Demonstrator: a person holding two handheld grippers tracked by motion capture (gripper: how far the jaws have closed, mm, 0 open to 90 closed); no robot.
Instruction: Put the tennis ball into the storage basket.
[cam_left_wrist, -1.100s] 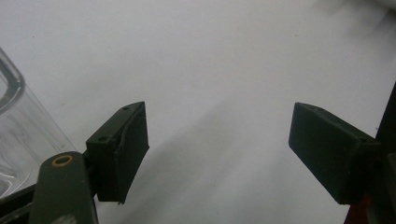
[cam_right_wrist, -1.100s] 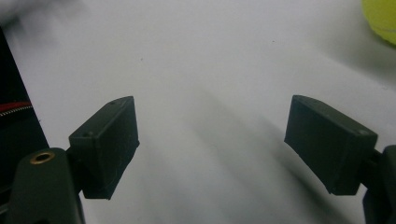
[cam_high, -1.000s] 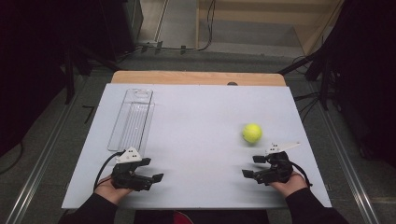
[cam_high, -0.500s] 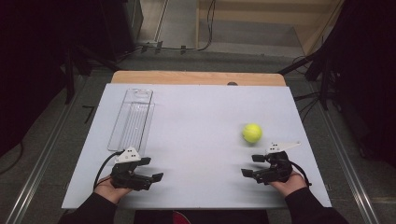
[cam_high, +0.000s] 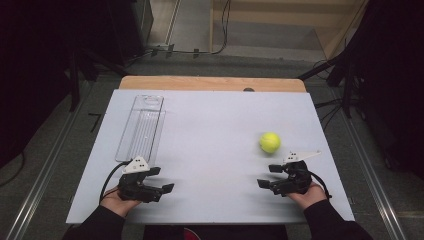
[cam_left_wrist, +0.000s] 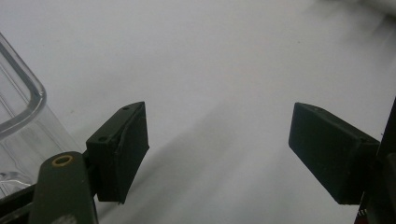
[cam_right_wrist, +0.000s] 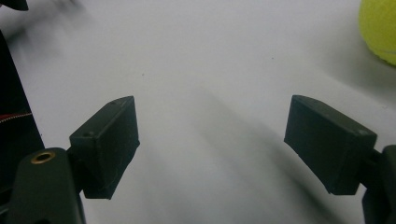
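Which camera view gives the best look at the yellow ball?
The high view: the whole yellow ball shows there on the white table, just beyond the right gripper and apart from it. The right gripper view catches only part of the ball at its top right corner. The left gripper view looks at the table and the clear tray's corner.

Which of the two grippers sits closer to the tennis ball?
The right gripper: the yellow tennis ball lies just beyond it on the white table. The left gripper rests far across, by the clear plastic tray.
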